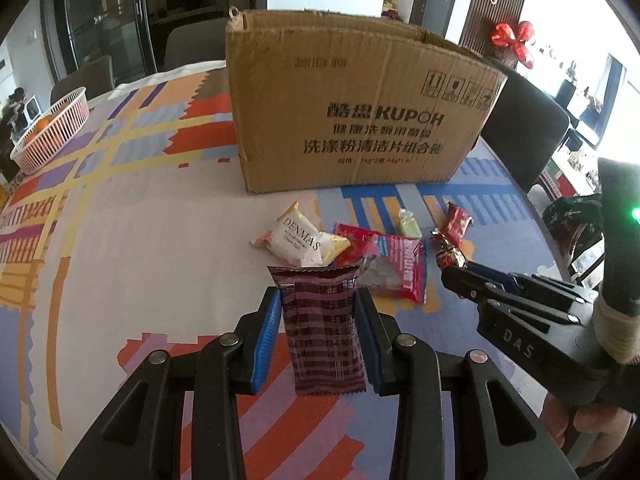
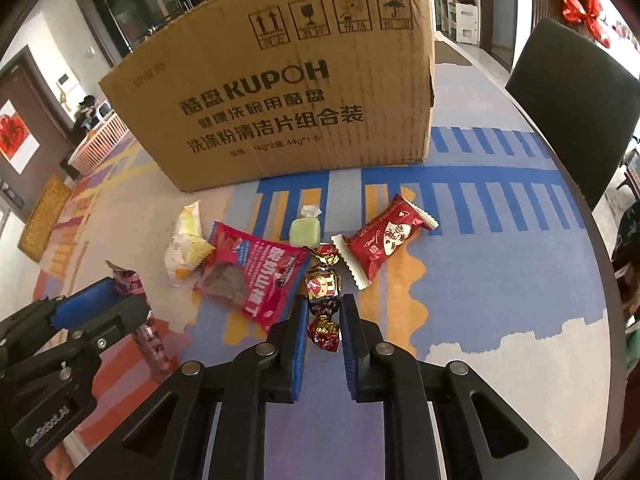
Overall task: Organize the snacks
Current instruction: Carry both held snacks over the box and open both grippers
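My left gripper [image 1: 318,304] is shut on a maroon striped snack bar [image 1: 324,328], held just above the table; it also shows in the right wrist view [image 2: 138,312]. My right gripper [image 2: 323,312] is shut on a dark twist-wrapped candy [image 2: 323,296]; it also shows in the left wrist view [image 1: 450,258]. On the table behind them lie a pink packet [image 2: 256,280], a white DENMAS pack [image 1: 296,240], a green candy [image 2: 306,230] and a red packet [image 2: 384,240]. An open cardboard box [image 1: 352,104] stands behind them.
A white slatted basket [image 1: 52,132] with oranges sits at the far left of the patterned tablecloth [image 1: 120,240]. Dark chairs [image 2: 572,120] stand at the table's right edge. The round table edge [image 2: 600,240] curves close on the right.
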`<state>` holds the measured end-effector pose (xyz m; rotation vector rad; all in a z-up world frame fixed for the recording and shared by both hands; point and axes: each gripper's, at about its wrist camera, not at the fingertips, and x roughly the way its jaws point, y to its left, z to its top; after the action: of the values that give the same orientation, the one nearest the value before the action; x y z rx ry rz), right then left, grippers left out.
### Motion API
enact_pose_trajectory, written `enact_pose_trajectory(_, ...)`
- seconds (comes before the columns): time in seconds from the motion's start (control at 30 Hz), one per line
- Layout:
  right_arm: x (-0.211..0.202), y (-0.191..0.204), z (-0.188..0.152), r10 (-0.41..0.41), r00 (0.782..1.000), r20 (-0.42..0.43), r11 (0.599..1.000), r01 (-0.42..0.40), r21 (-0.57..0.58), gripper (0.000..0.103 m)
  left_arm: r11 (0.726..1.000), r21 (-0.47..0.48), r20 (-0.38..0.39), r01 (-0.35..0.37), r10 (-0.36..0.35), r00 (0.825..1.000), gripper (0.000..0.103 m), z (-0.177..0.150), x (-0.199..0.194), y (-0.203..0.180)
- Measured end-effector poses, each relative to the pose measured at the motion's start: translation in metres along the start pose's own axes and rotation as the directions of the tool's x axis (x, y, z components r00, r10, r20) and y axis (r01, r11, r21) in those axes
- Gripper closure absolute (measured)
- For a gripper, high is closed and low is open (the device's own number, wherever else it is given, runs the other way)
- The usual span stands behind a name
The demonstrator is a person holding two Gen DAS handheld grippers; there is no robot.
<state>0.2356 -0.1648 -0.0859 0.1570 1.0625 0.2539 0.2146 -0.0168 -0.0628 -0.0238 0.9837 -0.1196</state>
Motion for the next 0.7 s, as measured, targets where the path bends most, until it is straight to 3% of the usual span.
enact_pose_trajectory(0.4,-0.062,0.011,0.006,0.047,0.991,0.128,0.999,-0.046,-0.013,0.086,0.999,0.009,0.092,0.037,-0.037,0.995,0.067,0.018,-0.039,-0.005)
enact_pose_trajectory(0.7,-0.094,0.025,0.032,0.072,0.971,0.227,0.997,-0.064,-0.039,0.086,0.998,0.038,0.182,0.048,-0.055,0.982,0.067,0.052,-0.066,-0.009)
